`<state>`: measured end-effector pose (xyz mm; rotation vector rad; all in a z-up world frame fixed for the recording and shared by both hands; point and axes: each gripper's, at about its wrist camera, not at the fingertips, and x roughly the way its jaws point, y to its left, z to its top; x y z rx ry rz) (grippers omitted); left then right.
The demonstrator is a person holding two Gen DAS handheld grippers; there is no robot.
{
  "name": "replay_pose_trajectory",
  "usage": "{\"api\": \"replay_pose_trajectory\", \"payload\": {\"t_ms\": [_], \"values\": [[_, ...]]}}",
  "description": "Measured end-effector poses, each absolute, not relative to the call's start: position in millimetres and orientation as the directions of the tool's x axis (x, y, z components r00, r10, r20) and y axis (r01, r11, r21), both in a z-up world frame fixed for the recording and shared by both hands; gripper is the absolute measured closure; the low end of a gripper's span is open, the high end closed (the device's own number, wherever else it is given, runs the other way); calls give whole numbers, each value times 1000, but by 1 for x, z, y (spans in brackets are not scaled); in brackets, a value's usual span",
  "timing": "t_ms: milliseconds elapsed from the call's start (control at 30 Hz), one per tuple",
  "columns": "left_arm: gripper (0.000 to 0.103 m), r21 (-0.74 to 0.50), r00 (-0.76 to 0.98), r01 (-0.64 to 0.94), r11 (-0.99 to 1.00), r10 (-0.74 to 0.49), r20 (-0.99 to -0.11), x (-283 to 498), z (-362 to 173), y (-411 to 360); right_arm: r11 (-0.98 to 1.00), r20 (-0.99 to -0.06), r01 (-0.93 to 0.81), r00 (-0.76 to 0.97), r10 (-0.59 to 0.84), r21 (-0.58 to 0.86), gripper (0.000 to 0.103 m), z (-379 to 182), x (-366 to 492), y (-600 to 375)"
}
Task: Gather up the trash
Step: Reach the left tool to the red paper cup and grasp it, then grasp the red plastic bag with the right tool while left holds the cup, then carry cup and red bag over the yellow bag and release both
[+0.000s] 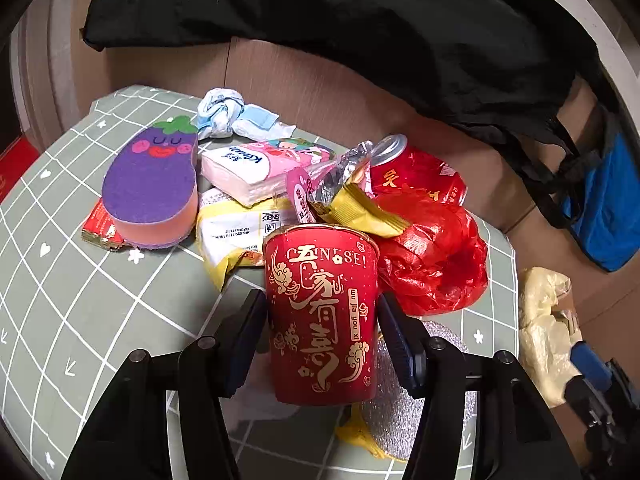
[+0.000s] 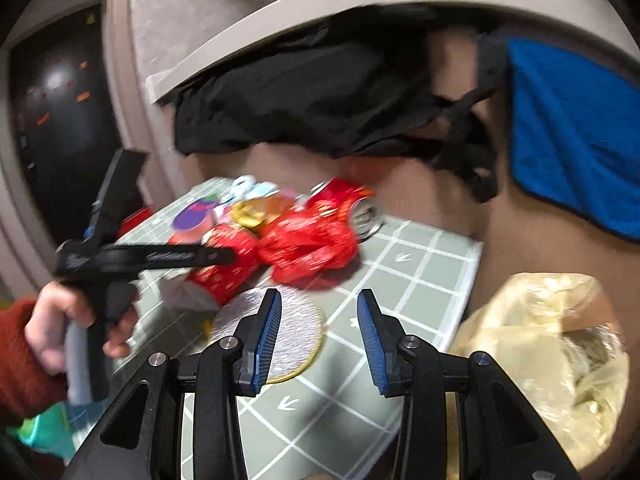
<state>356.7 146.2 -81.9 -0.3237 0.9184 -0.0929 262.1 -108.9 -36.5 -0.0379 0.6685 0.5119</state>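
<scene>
My left gripper [image 1: 322, 320] is shut on a red paper cup [image 1: 322, 312] with gold Chinese lettering, held upright just above the green checked table [image 1: 80, 300]. Behind it lies a pile: a red plastic bag [image 1: 432, 256], a red can [image 1: 416, 172], a yellow wrapper [image 1: 356, 208], a tissue pack [image 1: 256, 168] and a white-yellow packet [image 1: 236, 236]. My right gripper [image 2: 319, 320] is open and empty over the table's right part, above a silver round lid [image 2: 298, 320]. The right wrist view is blurred and shows the left gripper [image 2: 224, 256] holding the cup [image 2: 224, 264].
A purple eggplant sponge [image 1: 152, 180] and a crumpled blue-white cloth [image 1: 224, 112] lie at the back left. A yellowish plastic bag [image 2: 548, 356] sits on the floor off the table's right edge. A black garment [image 1: 340, 20] and blue cloth [image 2: 572, 136] hang behind.
</scene>
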Motion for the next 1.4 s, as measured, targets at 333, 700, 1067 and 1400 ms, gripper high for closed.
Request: {"api": "replay_pose_trajectory", "payload": {"t_ms": [333,700,1067,1400], "values": [[48,-421,631,-96,902,-272,-727,316,-61,183,857,-615,-474,620,487,202,65,-31,334,-80],[48,-425,674,-161,891,-215,-706,281,-45,230,870,-730,-474,546,411,135,65,-69,394,-34],[46,-326,754,-124,937,-125,-645,268,-30,203,894,-719,-443,599,353,70,92,-65,357,-40],[46,-277,820,-109,955,-71,-568,268,-3,163,879,-589,-450,672,448,156,94,6,330,-93]]}}
